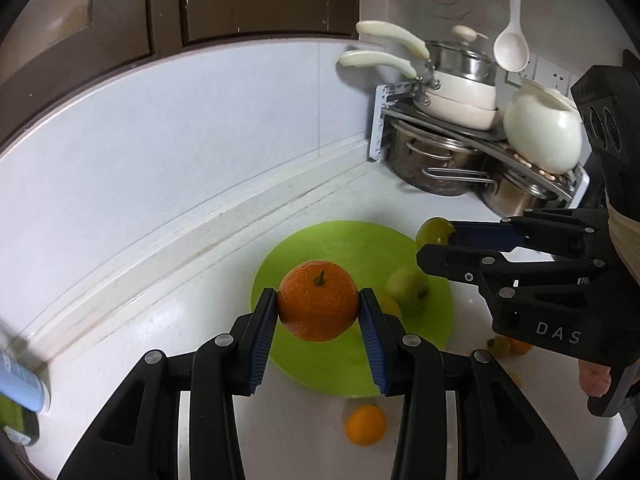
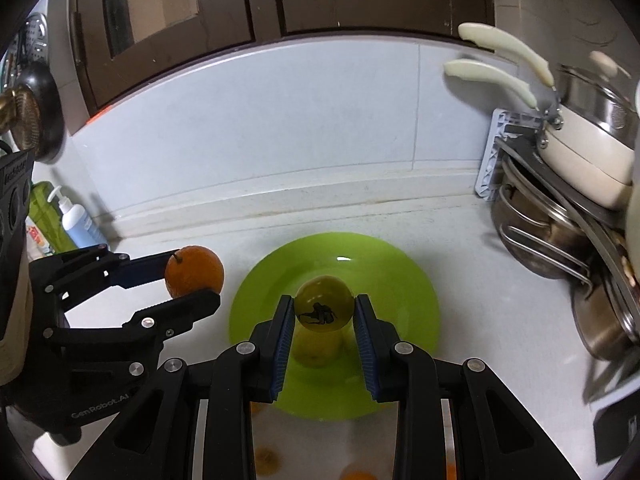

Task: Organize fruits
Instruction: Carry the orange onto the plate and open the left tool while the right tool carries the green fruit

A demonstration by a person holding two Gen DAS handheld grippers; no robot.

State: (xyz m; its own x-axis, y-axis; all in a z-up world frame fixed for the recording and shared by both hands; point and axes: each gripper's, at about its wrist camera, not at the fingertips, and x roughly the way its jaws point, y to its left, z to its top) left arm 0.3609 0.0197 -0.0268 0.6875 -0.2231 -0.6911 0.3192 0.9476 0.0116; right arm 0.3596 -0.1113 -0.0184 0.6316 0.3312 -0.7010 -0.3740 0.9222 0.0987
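Observation:
My left gripper is shut on an orange with a short stem and holds it above the near-left rim of a lime-green plate. My right gripper is shut on a green fruit with a dark mark, above the middle of the plate. Each gripper shows in the other's view: the right gripper with its green fruit, the left gripper with its orange. Another green fruit lies on the plate.
Loose oranges and small fruits lie on the white counter near the plate. A rack of steel pots and cream pans fills the right corner, with a white jar. Bottles stand at the left against the backsplash.

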